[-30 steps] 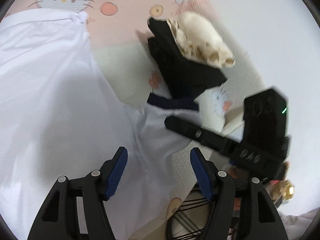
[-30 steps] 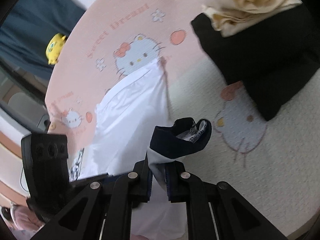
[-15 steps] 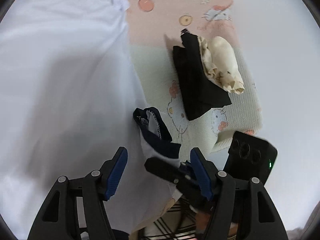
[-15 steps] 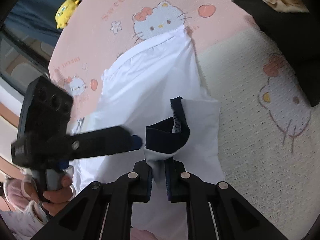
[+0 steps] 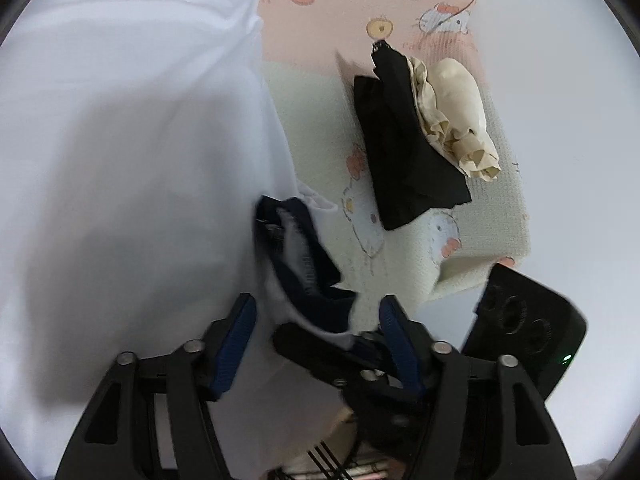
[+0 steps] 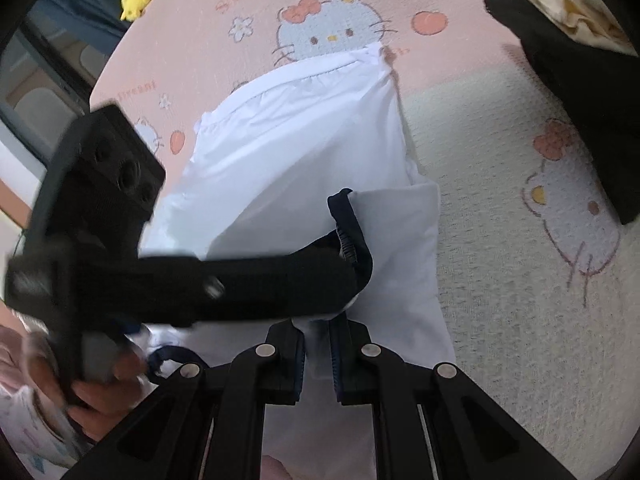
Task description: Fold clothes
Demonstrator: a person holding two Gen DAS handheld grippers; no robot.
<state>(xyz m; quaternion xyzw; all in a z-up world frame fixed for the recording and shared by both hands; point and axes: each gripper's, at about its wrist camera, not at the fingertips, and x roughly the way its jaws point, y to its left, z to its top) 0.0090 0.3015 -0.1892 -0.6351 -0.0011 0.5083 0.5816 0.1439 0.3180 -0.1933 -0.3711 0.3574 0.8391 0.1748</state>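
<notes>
The white garment lay on the mat, its navy collar clamped by the right gripper. The left gripper had been brought to the collar at 12 o'clock, its jaws narrowing but not yet gripping; a two-handed fold was judged imminent.

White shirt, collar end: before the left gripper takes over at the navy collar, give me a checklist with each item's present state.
1. Right gripper clamped on the white shirt by the navy collar: ok.
2. Left gripper jaws have just been closing, pads not yet pressing cloth: not ok.
3. Collar between the left jaws: ok in the left wrist view, collar just ahead of them.
4. The grippers are clear of each other: not ok, they cross closely at the collar.
5. Rest of shirt flat on the mat: cannot tell, partly hidden.
6. Folded black garment and cream garment out of the way: ok.
</notes>
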